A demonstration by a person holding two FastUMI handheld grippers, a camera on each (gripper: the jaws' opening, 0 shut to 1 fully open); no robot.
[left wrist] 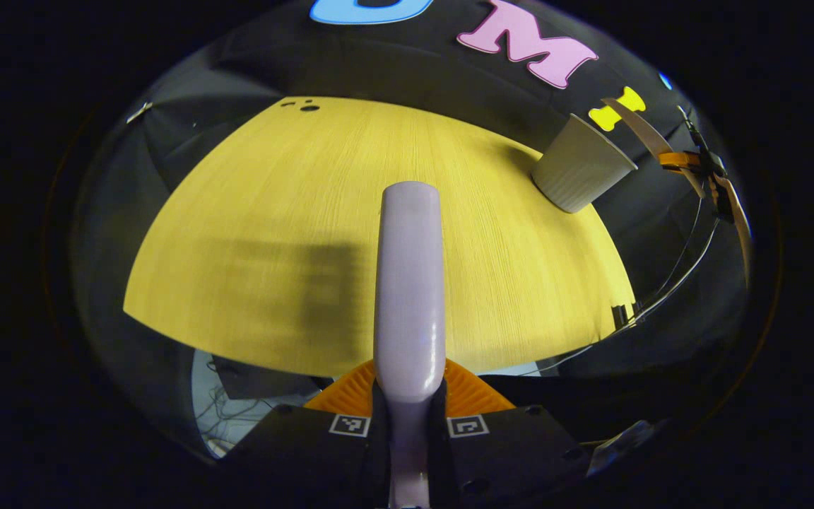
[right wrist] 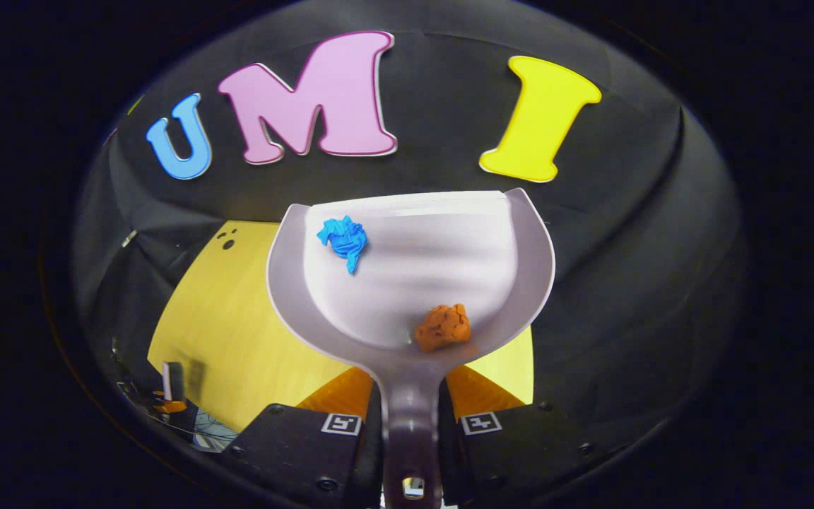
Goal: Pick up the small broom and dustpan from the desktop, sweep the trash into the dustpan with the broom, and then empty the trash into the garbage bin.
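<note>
My left gripper (left wrist: 408,406) is shut on the pale lavender handle of the small broom (left wrist: 409,283), which points forward over the yellow desktop (left wrist: 251,212); its bristles are hidden. A greyish garbage bin (left wrist: 580,170) stands at the desktop's far right edge. My right gripper (right wrist: 410,413) is shut on the handle of the pale dustpan (right wrist: 421,261), held in the air and roughly level. A blue crumpled scrap (right wrist: 343,240) lies near the pan's front lip and an orange crumpled scrap (right wrist: 442,326) lies at the back. In the left gripper view the dustpan (left wrist: 651,138) shows edge-on beyond the bin.
The desktop (right wrist: 237,318) lies below and left of the dustpan. A few small dark holes (left wrist: 308,107) mark its far corner. Cables (left wrist: 675,276) hang off the table's right side. The black booth wall (right wrist: 626,247) stands close behind.
</note>
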